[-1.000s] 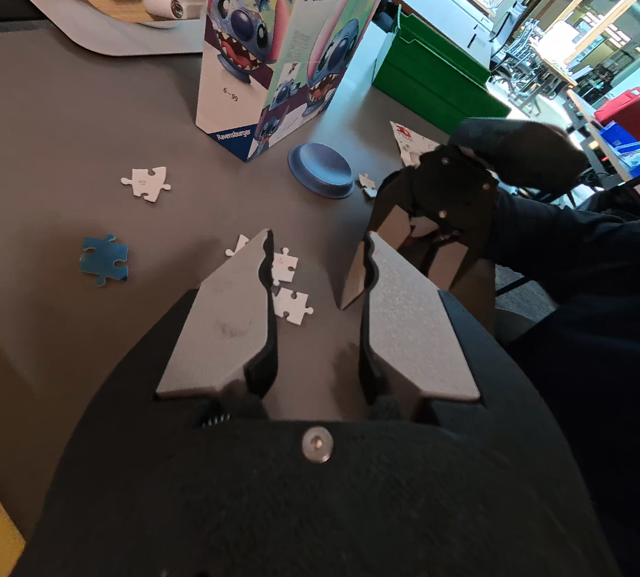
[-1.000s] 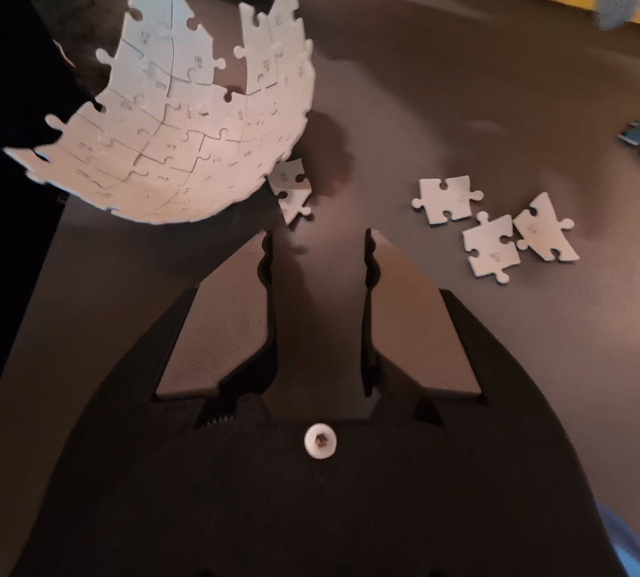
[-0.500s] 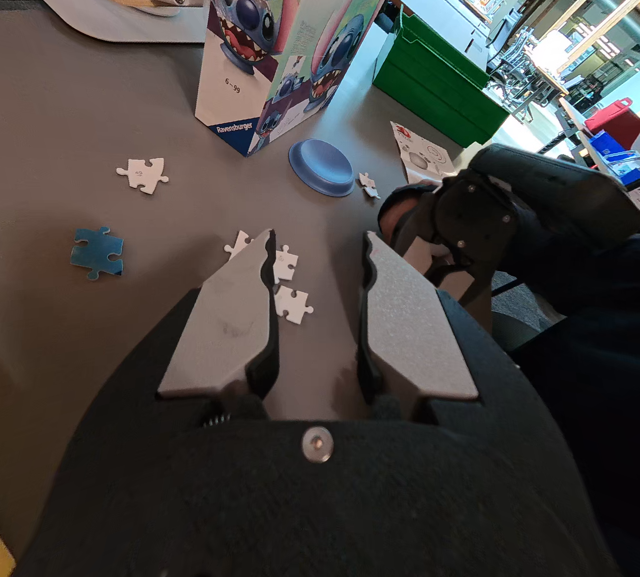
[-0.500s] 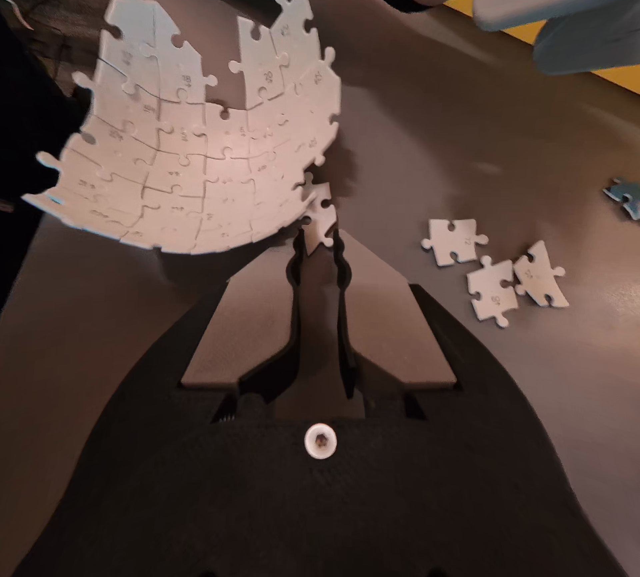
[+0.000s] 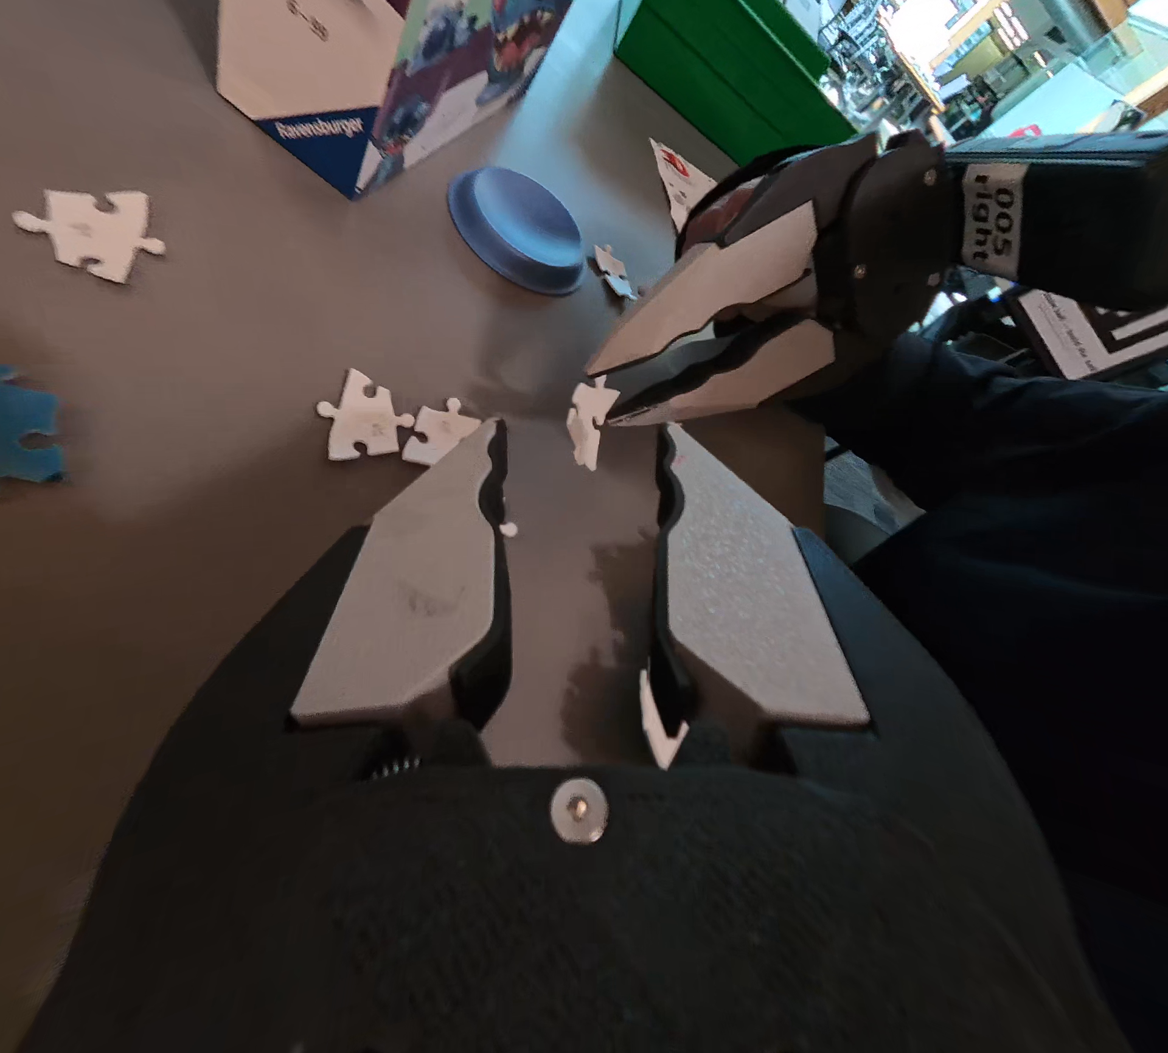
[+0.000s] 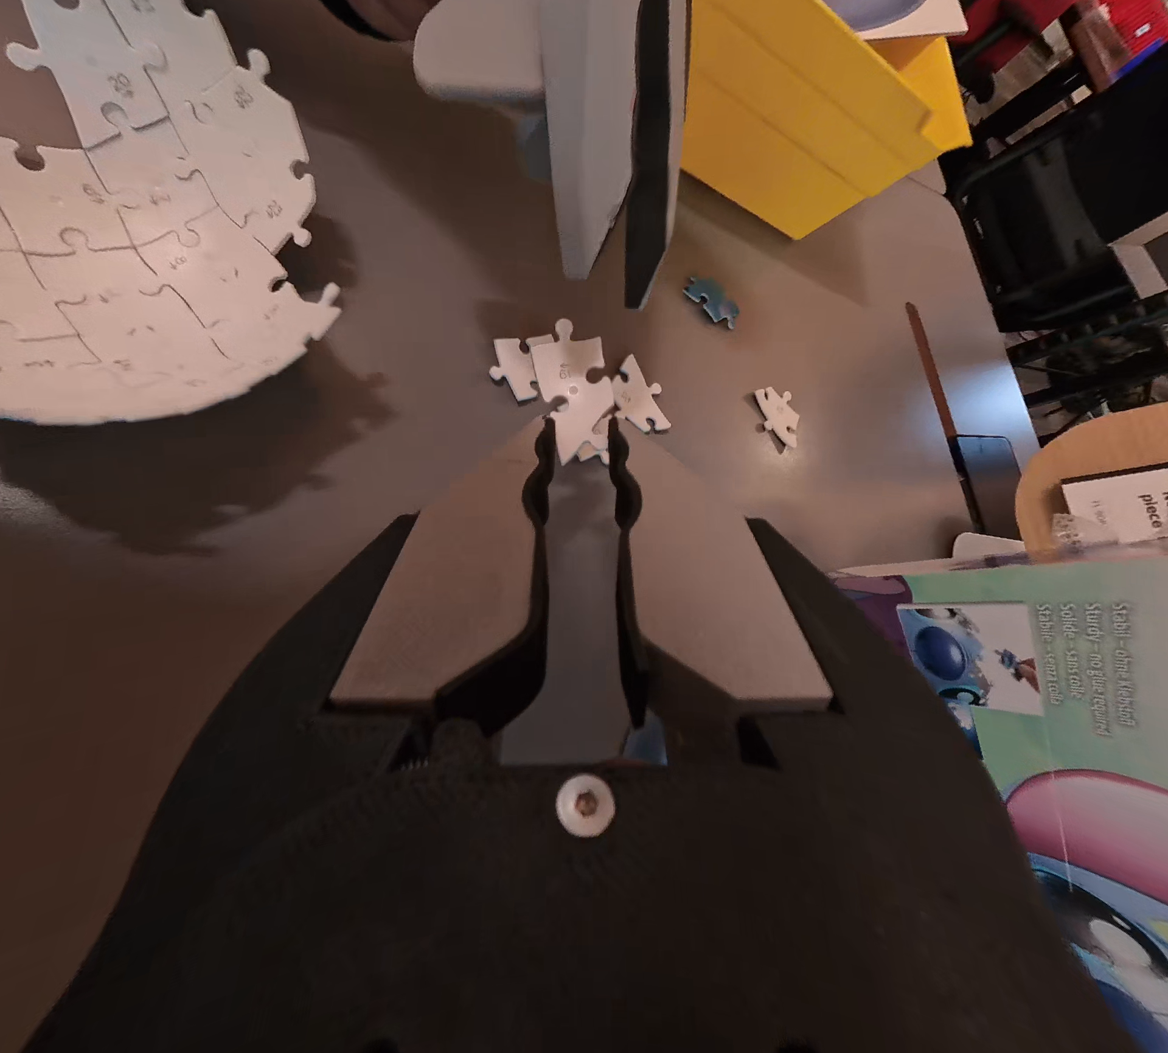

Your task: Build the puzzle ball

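Note:
My right gripper (image 6: 579, 422) is shut on a white puzzle piece (image 6: 572, 384) and holds it above the grey table. In the left wrist view the right gripper (image 5: 600, 400) reaches in from the right, with the piece (image 5: 584, 432) at its tips, just ahead of my left gripper (image 5: 581, 441). The left gripper is open and empty; it also shows in the right wrist view (image 6: 607, 289), pointing down from the top. The partly built white ball shell (image 6: 126, 239) lies at the left.
Loose white pieces (image 5: 366, 422) (image 5: 88, 232) (image 6: 777, 409) and a blue piece (image 6: 711, 296) lie on the table. A blue round stand (image 5: 515, 239), the puzzle box (image 5: 392, 11), a green bin (image 5: 714, 11) and a yellow bin (image 6: 790, 106) stand around. There is about 4 centimetres between the tips of the two grippers.
My right gripper shut on a white piece beside the shell, lifted it and swung it over toward the left gripper. The left gripper stayed open and moved forward.

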### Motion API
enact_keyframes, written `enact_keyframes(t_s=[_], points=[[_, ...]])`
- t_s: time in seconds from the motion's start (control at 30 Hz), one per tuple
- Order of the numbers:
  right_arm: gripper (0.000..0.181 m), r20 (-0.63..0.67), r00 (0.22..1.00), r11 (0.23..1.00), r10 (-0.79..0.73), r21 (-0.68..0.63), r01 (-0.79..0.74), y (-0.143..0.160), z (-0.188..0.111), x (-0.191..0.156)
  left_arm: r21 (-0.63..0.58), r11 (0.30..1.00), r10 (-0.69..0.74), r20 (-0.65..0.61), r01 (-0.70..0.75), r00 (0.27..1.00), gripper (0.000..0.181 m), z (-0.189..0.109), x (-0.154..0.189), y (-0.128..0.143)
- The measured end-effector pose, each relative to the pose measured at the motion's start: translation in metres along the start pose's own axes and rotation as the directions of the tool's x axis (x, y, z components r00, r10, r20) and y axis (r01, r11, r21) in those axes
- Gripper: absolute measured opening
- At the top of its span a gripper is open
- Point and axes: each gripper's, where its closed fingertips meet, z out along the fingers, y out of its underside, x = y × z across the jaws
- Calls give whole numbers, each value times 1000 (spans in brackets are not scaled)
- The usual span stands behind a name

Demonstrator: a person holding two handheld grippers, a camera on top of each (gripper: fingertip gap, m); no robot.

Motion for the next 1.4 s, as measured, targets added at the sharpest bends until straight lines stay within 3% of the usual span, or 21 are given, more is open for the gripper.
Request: enact_keyframes(t_s=[0.2,0.3,0.67,0.87,1.0,1.17,1.27,1.37,1.4], points=[[13,1,1000,999,1,49,-1,-13,-2,-6,-52,999,0,-37,-2,999,40,8,6,10],[13,-2,1000,997,9,81,-8,-19,-3,-6,-62,998,-11,-97,5,995,5,11,15,13],[4,52,987,965,154,207,-161,-34,-10,1,-23,999,-42,-145,39,989,0,7,24,7],[25,88,943,924,320,193,-331,-24,-5,15,-4,999,-33,-95,33,995,0,8,15,5],[34,195,851,833,487,188,-520,-15,-8,24,72,997,-1,-59,5,998,0,0,10,-8],[33,492,656,667,572,186,-721,-32,-13,10,120,993,14,-71,-6,997,0,-8,13,-16],[20,611,536,557,582,180,-811,-45,-16,9,96,995,24,-84,-16,996,0,-4,17,-12],[11,674,450,492,587,144,-858,-48,-14,6,80,997,29,-107,-21,994,0,1,23,-9],[1,679,434,481,592,135,-866,-46,-13,7,80,997,27,-125,-17,992,0,2,27,-9]])
